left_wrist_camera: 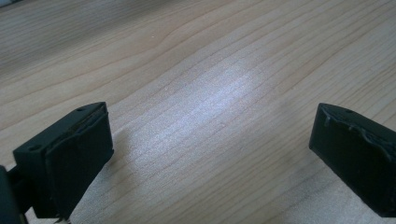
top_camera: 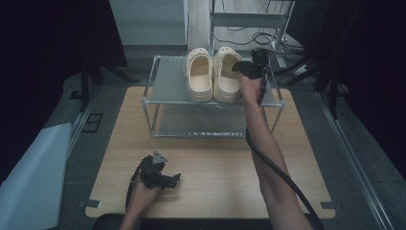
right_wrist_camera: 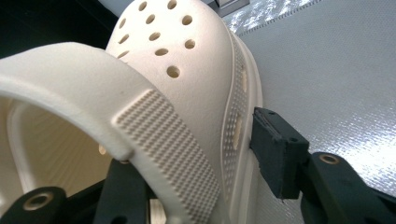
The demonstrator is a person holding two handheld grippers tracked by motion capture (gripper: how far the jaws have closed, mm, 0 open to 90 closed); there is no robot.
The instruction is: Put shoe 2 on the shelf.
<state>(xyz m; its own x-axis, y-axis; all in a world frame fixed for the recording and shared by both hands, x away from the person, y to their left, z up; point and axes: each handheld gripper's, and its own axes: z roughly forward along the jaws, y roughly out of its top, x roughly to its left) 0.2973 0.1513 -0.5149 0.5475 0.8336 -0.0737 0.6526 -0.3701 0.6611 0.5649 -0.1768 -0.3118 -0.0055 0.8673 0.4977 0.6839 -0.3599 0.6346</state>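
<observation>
A: Where are the clogs?

B: Two cream clogs stand side by side on the top shelf of the metal rack (top_camera: 160,93), at the far end of the counter (top_camera: 215,163). The left clog (top_camera: 199,75) stands alone.

A: And the right gripper (top_camera: 246,67)?

B: It straddles the side wall of the right clog (right_wrist_camera: 187,93); its jaws are parted, the outer pad just beside the sole.

A: The left gripper (top_camera: 165,179)?

B: Low over bare counter, jaws wide apart, holding nothing.

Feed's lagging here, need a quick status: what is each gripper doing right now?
Left gripper: open, nothing between the jaws, low over the table.
Right gripper: open astride the right clog's side wall, outer pad just clear.
</observation>
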